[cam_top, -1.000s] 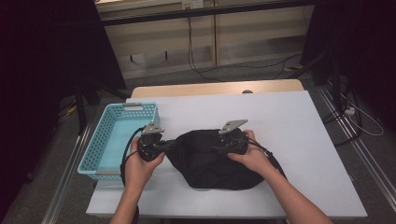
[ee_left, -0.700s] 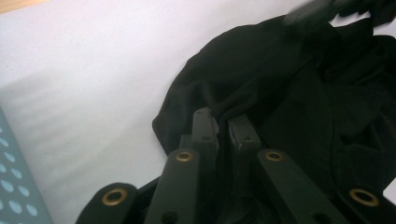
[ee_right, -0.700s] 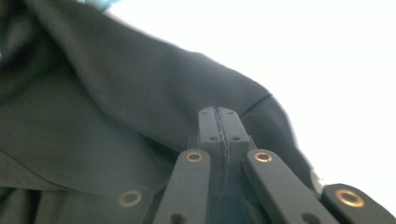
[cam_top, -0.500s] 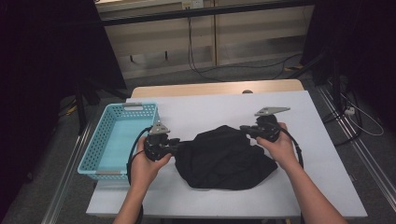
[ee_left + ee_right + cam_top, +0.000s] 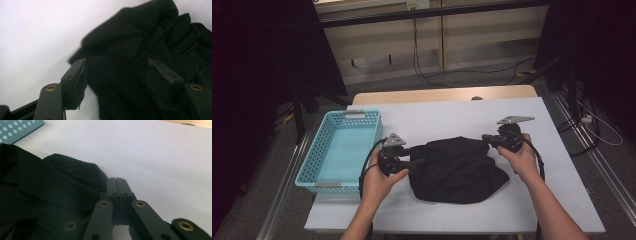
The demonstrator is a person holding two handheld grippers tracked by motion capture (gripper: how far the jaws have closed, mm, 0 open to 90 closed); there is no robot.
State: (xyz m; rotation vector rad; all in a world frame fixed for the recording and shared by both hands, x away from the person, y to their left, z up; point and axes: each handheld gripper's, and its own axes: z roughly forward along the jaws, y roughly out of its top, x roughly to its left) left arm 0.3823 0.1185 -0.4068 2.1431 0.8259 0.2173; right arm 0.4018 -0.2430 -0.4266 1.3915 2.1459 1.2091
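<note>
A crumpled black garment lies in the middle of the white table. At its left edge my left gripper is open. In the left gripper view its jaws stand wide on either side of a fold of the garment. At the garment's upper right corner, my right gripper has its jaws pressed flat together. The cloth runs up against their left side, so the gripper looks shut on the garment's edge.
A light blue perforated basket stands at the table's left edge, close to my left hand; its corner is in the right gripper view. Bare white table lies behind and right of the garment. A wooden strip borders the far edge.
My right gripper has moved from the middle of the garment out to the right, and the cloth's upper right corner went with it. The left gripper has shifted slightly toward the garment's left edge.
</note>
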